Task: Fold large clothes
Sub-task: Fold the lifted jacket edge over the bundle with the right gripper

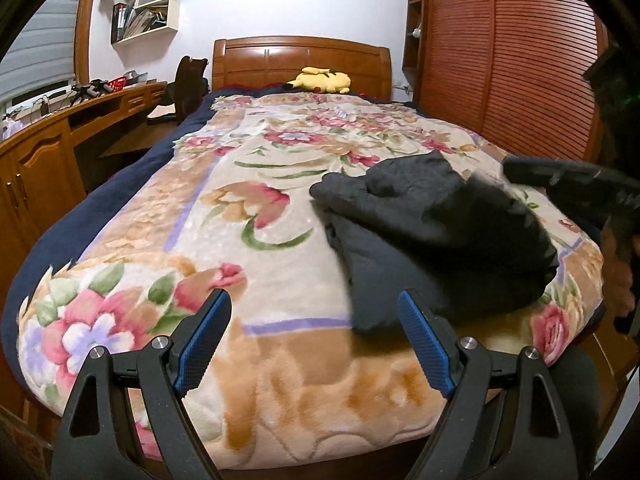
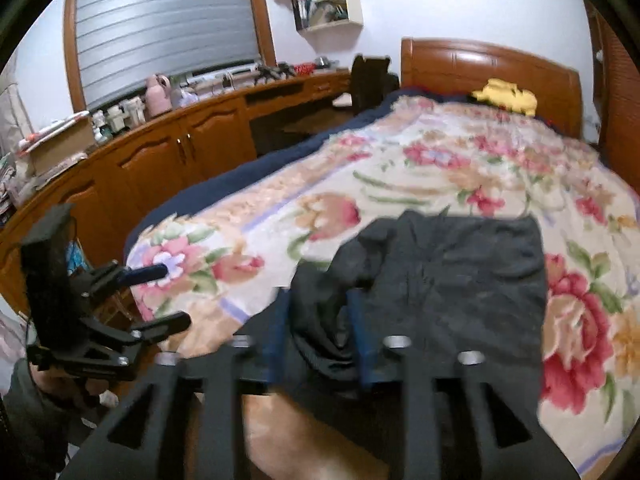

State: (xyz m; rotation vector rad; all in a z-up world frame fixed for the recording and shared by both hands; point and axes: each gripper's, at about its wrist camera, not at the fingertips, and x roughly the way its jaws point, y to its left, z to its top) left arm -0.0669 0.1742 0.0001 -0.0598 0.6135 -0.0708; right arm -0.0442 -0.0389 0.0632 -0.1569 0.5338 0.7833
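The dark garment [image 2: 440, 280] lies bunched lower right on the bed [image 1: 280, 240], soft and floppy; right gripper [image 2: 320, 336] jaws clenched on its near edge, left gripper [image 1: 316, 340] jaws released

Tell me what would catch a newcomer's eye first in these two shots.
First the big floral blanket covering the bed, then the dark garment bunched near its foot edge, with the right gripper shut on a fold of it. The left gripper hangs open off the foot of the bed, and a yellow plush toy lies by the wooden headboard.
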